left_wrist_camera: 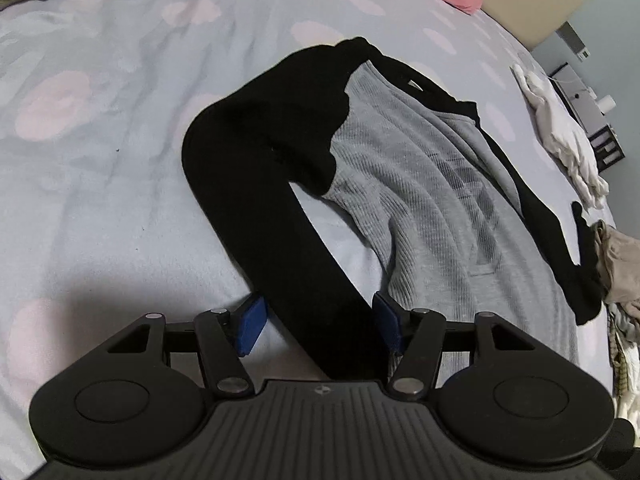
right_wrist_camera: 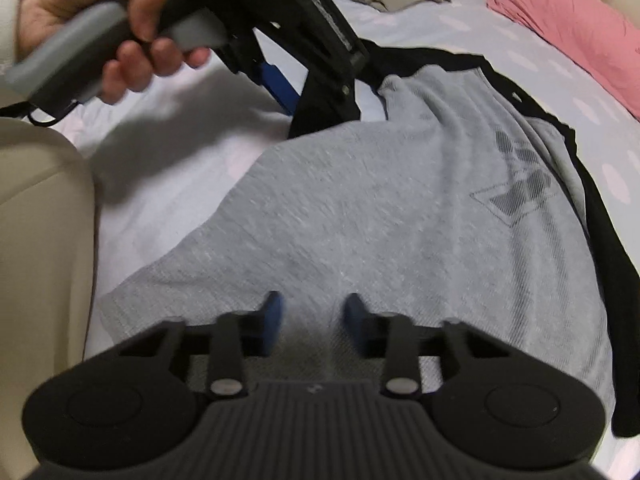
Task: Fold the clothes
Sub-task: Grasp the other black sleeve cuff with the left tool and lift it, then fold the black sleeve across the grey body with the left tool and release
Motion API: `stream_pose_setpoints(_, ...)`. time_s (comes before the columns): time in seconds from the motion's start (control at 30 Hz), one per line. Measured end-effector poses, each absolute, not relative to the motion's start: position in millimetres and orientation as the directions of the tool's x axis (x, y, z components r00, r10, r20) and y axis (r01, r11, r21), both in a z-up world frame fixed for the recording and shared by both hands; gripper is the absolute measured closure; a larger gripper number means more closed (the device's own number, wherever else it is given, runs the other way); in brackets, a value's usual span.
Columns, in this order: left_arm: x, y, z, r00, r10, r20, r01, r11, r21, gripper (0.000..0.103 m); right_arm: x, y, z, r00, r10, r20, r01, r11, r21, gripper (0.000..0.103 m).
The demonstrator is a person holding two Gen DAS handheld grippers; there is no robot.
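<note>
One grey shirt (right_wrist_camera: 360, 208) with two black sleeves is lying spread on the bed (left_wrist_camera: 100, 140). The left tongs (left_wrist_camera: 320, 326) are straddling one black sleeve (left_wrist_camera: 256, 200), their blue pads apparently not pressing it. The right tongs (right_wrist_camera: 314, 316) are hovering apart over the grey hem, pinching nothing.

No readable text; the grey shirt (right_wrist_camera: 360, 208) bears only a dark diamond-shaped emblem (right_wrist_camera: 516, 188) without letters.

Bare sheet (left_wrist_camera: 100, 160) is lying open at nine o'clock of the shirt (left_wrist_camera: 420, 200). White cloth (left_wrist_camera: 568, 136) and clothes pile (left_wrist_camera: 620, 264) are crowding three o'clock.
</note>
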State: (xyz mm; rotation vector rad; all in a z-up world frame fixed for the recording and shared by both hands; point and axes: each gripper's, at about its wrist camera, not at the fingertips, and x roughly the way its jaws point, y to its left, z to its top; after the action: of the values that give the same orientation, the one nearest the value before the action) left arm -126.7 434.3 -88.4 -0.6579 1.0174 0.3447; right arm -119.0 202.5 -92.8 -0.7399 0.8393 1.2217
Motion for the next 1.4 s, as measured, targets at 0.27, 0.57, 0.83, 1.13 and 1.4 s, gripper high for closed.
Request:
stream_pose_setpoints(0.27,-130.5,439.4,-86.3,0.502,-0.004,-0.865,-0.557,0.763,-0.327,0.095,-118.0,196.7,-89.2,0.131,0.501,-0.856,-0.977,0.211,-0.026,0.097)
stream_pose_setpoints(0.57,-127.5,435.9,-88.5,0.510,-0.030,-0.859,-0.577,0.729,-0.368,0.096,-116.2,195.4,-90.9,0.131,0.515,-0.847,-0.969,0.247,0.001,0.096)
stream_pose_setpoints(0.83,-131.9,442.4,-79.6,0.480,-0.016,-0.877,-0.550,0.774,-0.315,0.097,-115.1,190.6,-90.9,0.128,0.531,-0.838,-0.964,0.264,0.020,0.096)
stream_pose_setpoints(1.13,-153.0,464.3,-47.0,0.413,0.082,-0.907,-0.523,0.837,-0.163,0.097,-114.3,190.3,-91.5,0.128,0.531,-0.837,-0.964,0.266,0.021,0.095)
stream_pose_setpoints(1.4,-167.6,498.4,-21.6,0.325,0.198,-0.925,-0.500,0.866,0.010,0.097,-116.2,192.0,-90.5,0.136,0.523,-0.841,-0.964,0.265,0.008,0.095)
